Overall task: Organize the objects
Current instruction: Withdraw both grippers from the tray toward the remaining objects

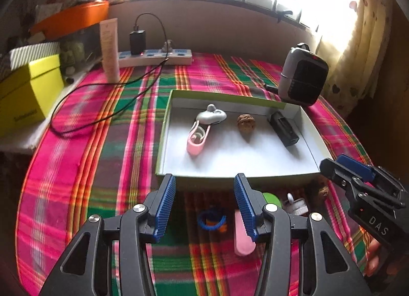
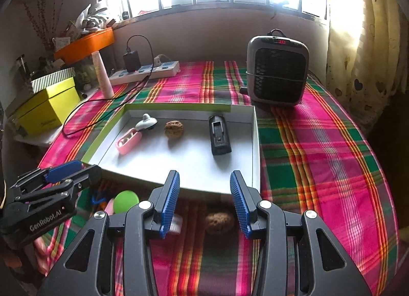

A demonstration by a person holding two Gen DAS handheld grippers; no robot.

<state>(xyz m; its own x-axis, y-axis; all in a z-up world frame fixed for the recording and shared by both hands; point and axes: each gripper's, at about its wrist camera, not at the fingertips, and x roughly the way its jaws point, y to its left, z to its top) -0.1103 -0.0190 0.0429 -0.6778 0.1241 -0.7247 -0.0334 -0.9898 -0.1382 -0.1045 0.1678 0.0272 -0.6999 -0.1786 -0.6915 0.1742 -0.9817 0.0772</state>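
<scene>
My left tongs (image 1: 204,204) and right tongs (image 2: 204,202) both stand released with nothing between their pads, hovering side by side over the near edge of the plaid-covered desk (image 2: 319,142). In the white tray (image 1: 310,127) ahead of me lie a pink clip (image 1: 195,140) and a grey piece (image 1: 211,116) at the left, a walnut (image 1: 246,122) in the middle and a black box (image 1: 282,128) at the right. On the cloth just near of the tray wait a second walnut (image 2: 219,222), a green ball (image 2: 125,201), a pink case (image 1: 242,237) and a blue ring (image 1: 212,219).

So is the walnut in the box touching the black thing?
No, the walnut sits apart from the black device, with bare white box floor between them.
</scene>
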